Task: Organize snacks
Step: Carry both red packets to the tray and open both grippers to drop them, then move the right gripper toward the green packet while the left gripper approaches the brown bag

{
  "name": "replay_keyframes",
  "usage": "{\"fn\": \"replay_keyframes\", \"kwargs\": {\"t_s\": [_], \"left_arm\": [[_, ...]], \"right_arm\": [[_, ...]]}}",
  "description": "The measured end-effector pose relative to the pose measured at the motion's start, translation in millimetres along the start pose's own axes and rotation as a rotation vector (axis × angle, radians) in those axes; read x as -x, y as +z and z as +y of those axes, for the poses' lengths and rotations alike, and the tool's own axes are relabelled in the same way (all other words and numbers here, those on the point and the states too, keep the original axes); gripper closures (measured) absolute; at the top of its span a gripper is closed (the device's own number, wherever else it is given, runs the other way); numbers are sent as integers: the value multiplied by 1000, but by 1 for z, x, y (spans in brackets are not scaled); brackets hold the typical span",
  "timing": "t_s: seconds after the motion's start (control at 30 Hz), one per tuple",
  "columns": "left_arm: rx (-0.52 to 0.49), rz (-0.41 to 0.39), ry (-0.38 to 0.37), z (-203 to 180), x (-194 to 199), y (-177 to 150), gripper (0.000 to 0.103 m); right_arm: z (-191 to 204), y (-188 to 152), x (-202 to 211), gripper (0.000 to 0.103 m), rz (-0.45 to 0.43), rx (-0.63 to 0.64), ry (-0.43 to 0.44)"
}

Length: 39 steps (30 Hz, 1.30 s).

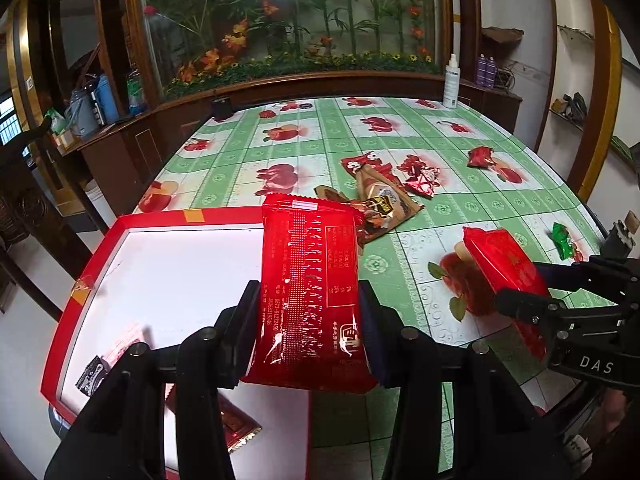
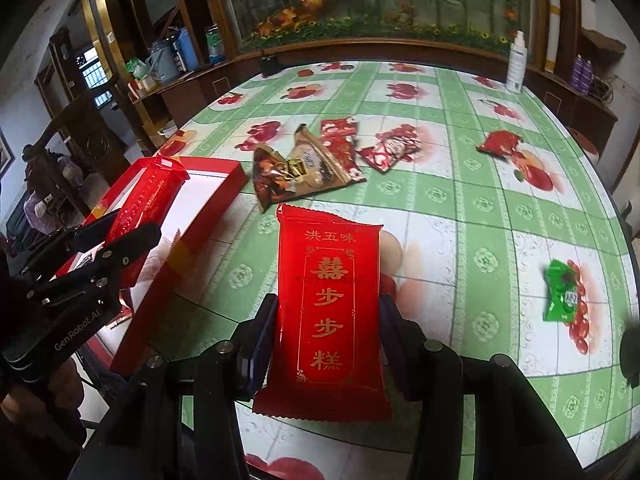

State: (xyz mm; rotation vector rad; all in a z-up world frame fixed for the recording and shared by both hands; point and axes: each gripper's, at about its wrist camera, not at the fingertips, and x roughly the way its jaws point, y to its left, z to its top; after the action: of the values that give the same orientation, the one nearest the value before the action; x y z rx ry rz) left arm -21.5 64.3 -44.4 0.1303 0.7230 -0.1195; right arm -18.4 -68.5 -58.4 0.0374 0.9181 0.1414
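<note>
The left gripper is clamping a glossy red foil snack packet with fine white print, holding it over the right edge of the shallow red-rimmed, white-floored cardboard tray at the table's near left corner. The right gripper is pinching a matching red packet with gold lettering above the green fruit-patterned tablecloth. Mid-table, brown and red wrappers are lying heaped (possibly five or six); a green candy packet is lying near the right edge.
</note>
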Motion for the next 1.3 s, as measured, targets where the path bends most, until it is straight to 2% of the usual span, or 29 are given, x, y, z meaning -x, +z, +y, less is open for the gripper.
{"fn": "replay_keyframes", "kwargs": {"t_s": [0.47,0.67,0.8,0.87,0.93,0.97,1.13,1.23,1.3], "left_arm": [[54,-3,36,25,2,-4,58],[130,-1,141,66,10,-10,58],[176,-16,282,92,15,-18,56],[187,-20,325,99,15,-20,40],[204,-37,339,102,18,-23,36],[204,-42,337,101,19,-24,36],[159,-14,277,82,10,-26,33],[107,-1,248,64,6,-24,33],[78,3,233,53,6,-22,33]], "right_arm": [[39,24,-9,53,-10,86,53],[77,43,-27,53,3,119,128],[111,53,-38,51,-30,138,206],[125,55,-42,45,-34,138,295],[133,52,-45,35,-18,143,341],[134,50,-45,34,-23,150,346],[109,38,-45,33,-49,140,257],[66,31,-37,33,-73,73,190],[32,24,-27,33,-104,24,111]]}}
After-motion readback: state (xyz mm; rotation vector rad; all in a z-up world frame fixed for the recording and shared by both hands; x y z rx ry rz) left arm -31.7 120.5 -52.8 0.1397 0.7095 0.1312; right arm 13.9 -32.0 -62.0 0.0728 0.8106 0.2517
